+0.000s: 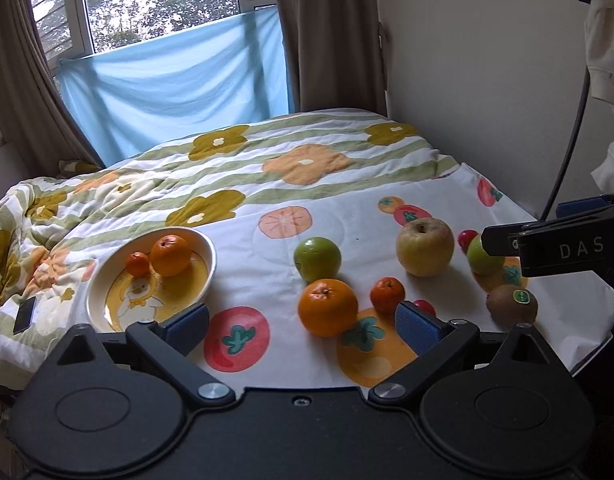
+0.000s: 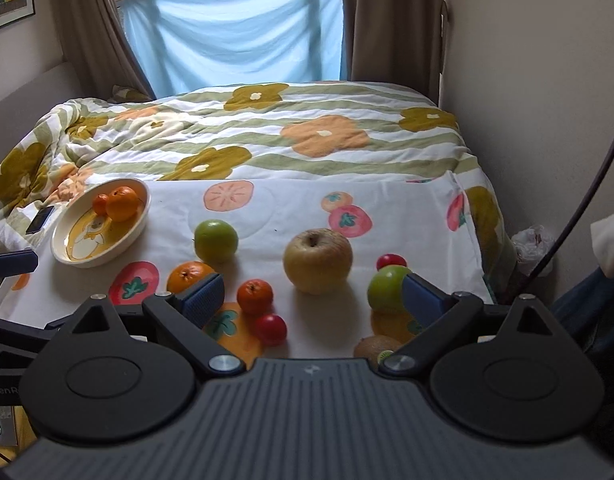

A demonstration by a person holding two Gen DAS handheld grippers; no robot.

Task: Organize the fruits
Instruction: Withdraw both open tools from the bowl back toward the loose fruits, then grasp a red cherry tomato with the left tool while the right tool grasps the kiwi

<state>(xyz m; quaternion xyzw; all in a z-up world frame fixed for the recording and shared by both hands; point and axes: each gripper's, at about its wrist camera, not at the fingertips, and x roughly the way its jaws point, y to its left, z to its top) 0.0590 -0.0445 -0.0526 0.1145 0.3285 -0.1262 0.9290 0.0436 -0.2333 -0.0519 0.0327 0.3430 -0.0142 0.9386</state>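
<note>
A white bowl (image 1: 107,280) (image 2: 63,240) at the left holds a large orange (image 1: 171,255) and a small one (image 1: 137,264). Loose on the fruit-print cloth lie a large orange (image 1: 327,307) (image 2: 187,276), a small orange (image 1: 387,294) (image 2: 255,297), a green apple (image 1: 317,259) (image 2: 215,241), a yellow apple (image 1: 425,246) (image 2: 317,261), a second green apple (image 1: 481,258) (image 2: 385,288), a kiwi (image 1: 511,305) (image 2: 377,347) and red cherry tomatoes (image 2: 271,330). My left gripper (image 1: 303,322) is open, the large orange between its fingers. My right gripper (image 2: 313,298) is open above the fruits.
The cloth (image 1: 447,208) lies on a bed with a flowered quilt (image 1: 267,160). A phone (image 1: 25,314) rests on the quilt left of the bowl. A wall and a dark cable (image 1: 567,152) stand at the right. The cloth's front edge is close below my grippers.
</note>
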